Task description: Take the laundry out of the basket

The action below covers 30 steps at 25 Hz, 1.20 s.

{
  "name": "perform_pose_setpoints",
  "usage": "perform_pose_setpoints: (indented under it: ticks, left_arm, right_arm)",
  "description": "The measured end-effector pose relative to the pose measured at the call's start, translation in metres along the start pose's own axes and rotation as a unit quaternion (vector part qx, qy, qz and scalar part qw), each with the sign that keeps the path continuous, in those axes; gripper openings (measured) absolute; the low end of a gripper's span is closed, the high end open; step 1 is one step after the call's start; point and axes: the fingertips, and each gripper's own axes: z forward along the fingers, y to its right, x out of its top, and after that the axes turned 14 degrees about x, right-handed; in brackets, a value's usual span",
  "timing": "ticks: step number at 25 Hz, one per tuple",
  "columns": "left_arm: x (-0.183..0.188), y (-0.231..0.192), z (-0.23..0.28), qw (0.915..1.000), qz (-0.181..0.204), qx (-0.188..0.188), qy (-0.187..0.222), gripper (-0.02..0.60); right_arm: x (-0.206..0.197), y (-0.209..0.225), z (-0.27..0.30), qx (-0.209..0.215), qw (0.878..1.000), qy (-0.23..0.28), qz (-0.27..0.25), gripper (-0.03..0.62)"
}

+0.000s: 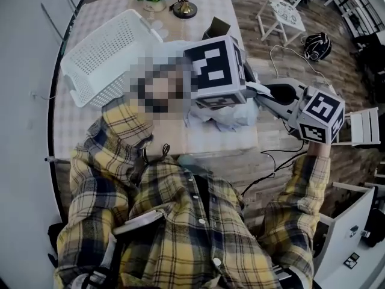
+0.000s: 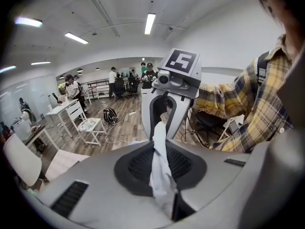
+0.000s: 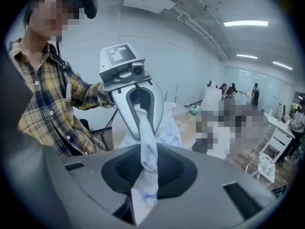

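A: Head view, edges?
B: Wall (image 1: 24, 71) runs along the table's (image 1: 78, 125) left side. The table's right edge sits under the grippers. Left gripper (image 1: 240, 83) is over the table's right part, right gripper (image 1: 274, 98) has its body out past that edge over wood-look floor (image 1: 283, 59). Open floor there, white chairs (image 1: 283, 11) further off
A: Laundry?
B: Pale garment (image 1: 225, 116) bunched near the table's right edge, just below the left gripper. White basket (image 1: 108, 53) lies tilted on the checked tabletop, well apart to the left
A: Left gripper view?
B: Jaws clamped on a twisted strip of the garment. The strip's long axis runs straight away from the camera to the right gripper facing it. Big bright room behind, ceiling strip lights (image 2: 150, 23), people (image 2: 71, 87) standing far back
A: Right gripper view?
B: Same thing mirrored: jaws pinched on the strip, which runs up and away to the left gripper. More of the garment hangs below that gripper. Plaid sleeve (image 3: 86, 94) on the left, pale wall behind
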Motion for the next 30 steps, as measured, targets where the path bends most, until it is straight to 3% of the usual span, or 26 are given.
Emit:
perform_pose_setpoints:
  ticks: [6, 17, 23, 30]
  left_arm:
    - [-0.016, 0.002, 0.028, 0.9997, -0.015, -0.020, -0.005, 0.061]
    - [-0.120, 0.012, 0.066, 0.9914, -0.106, -0.039, -0.066, 0.069]
    - [-0.170, 0.015, 0.086, 0.9860, -0.144, -0.028, -0.080, 0.086]
    - [-0.176, 0.008, 0.083, 0.9843, -0.161, -0.005, -0.072, 0.124]
  right_arm:
    - [-0.030, 0.010, 0.011, -0.001, 0.999, 0.000, 0.042, 0.089]
    - [-0.091, 0.025, 0.099, 0.045, 0.992, 0.010, 0.120, 0.094]
    - [-0.120, 0.030, 0.140, 0.062, 0.984, 0.020, 0.168, 0.101]
    - [-0.117, 0.031, 0.138, 0.060, 0.982, 0.037, 0.173, 0.123]
